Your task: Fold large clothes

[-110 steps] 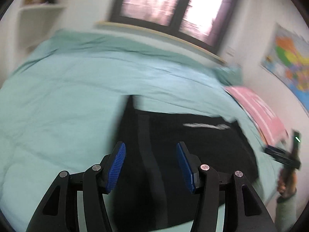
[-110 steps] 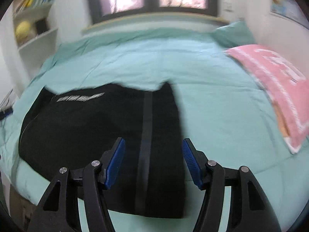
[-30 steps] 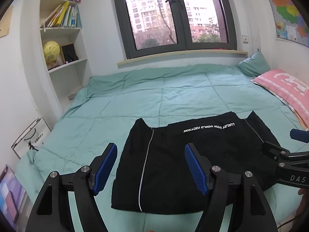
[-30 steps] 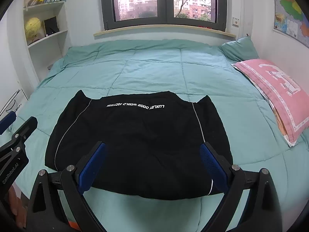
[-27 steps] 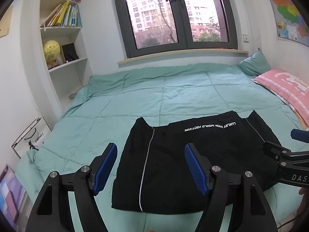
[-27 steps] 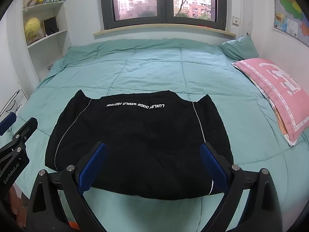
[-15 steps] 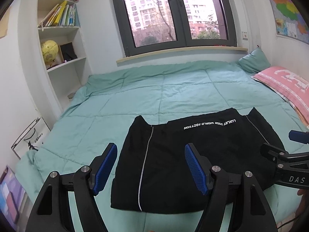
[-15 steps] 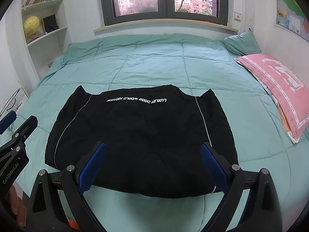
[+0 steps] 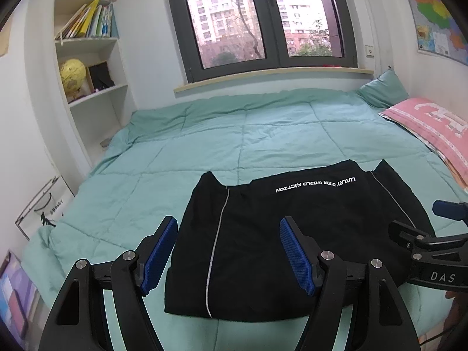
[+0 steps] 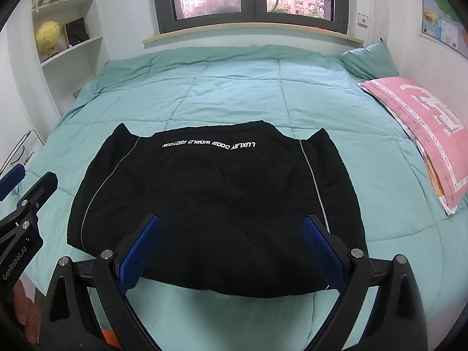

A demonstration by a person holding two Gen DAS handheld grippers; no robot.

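Bedding fills most of both views: a bed under a quilted teal comforter, running up to a dark-framed window at twelve o'clock. At about ten o'clock in the left wrist view a white bookshelf holds leaning books and a yellow globe. A pink pillow lies at the bed's three o'clock edge, with a teal pillow behind it at about two o'clock, and a wall map hangs above them.

Near the six o'clock edge of the bed lies the black garment, folded into a broad, flat rectangle (its white lettering reads upside down from here) with a thin pale stripe down each side. Its two far corners poke up into small points.

The left hand-held gripper hovers over the garment's near-left portion, its blue-padded fingers spread wide with nothing pinched between them. The right hand-held gripper hangs over the garment's near edge, its fingers also spread wide and empty, the cloth showing between them without being touched. Each tool shows at the margin of the other's view: the right one at four o'clock in the left wrist view, the left one at eight o'clock in the right wrist view, where fingers of the person's hand grip its handle.
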